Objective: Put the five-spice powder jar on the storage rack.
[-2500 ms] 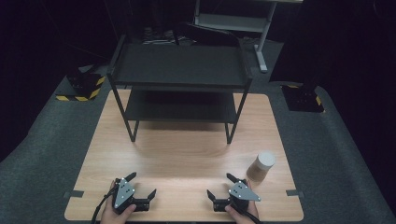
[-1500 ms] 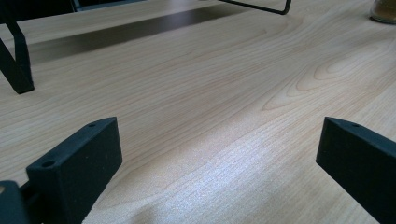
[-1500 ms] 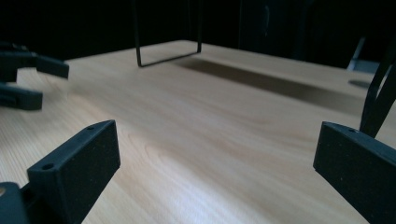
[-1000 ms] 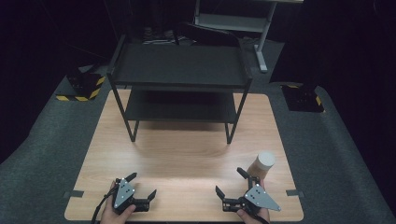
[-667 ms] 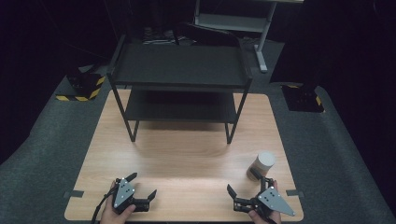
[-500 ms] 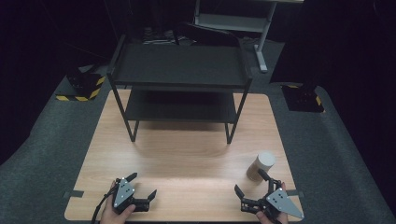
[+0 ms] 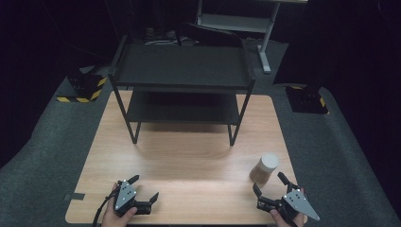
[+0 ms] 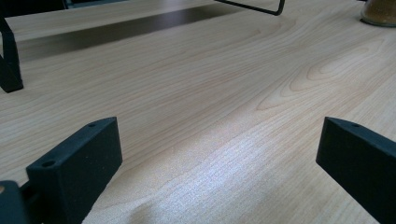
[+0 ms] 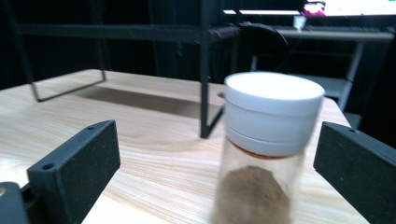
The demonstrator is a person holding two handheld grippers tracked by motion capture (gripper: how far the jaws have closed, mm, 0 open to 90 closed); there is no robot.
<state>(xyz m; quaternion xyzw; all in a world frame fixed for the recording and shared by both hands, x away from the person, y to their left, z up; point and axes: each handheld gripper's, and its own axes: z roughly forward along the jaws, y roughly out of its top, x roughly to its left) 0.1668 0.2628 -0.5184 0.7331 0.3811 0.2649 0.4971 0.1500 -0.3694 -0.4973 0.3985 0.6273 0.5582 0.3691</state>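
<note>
We have the jar (image 7: 265, 168) standing upright near the right front corner of the table (image 7: 189, 156), well clear of the black two-tier shelf (image 7: 182, 71) behind it. It is a small clear jar with a white screw lid (image 9: 273, 105) and a brown powder filling its lower part. Our right gripper (image 7: 272, 189) sits just on the near side of it, its fingers (image 9: 74, 168) spread wide; in the right gripper view the jar stands between them, a little right of centre, with neither finger touching it. Our left gripper (image 7: 144, 189) rests at the left front of the table, its fingers (image 8: 77, 163) likewise spread and holding nothing, the jar far off toward the top right corner of the left gripper view.

We judge the jar to be light and rigid, probably glass or hard plastic, so it will not give under the squeeze. The smooth round wall looks slippery, and a narrow, tall shape like this should tip easily if one finger nudges it first. We would take it on the clear body just under the lid, fingers level on opposite sides, centred so that both meet it together. Gripping the lid alone seems riskier, since it could turn or loosen.
</note>
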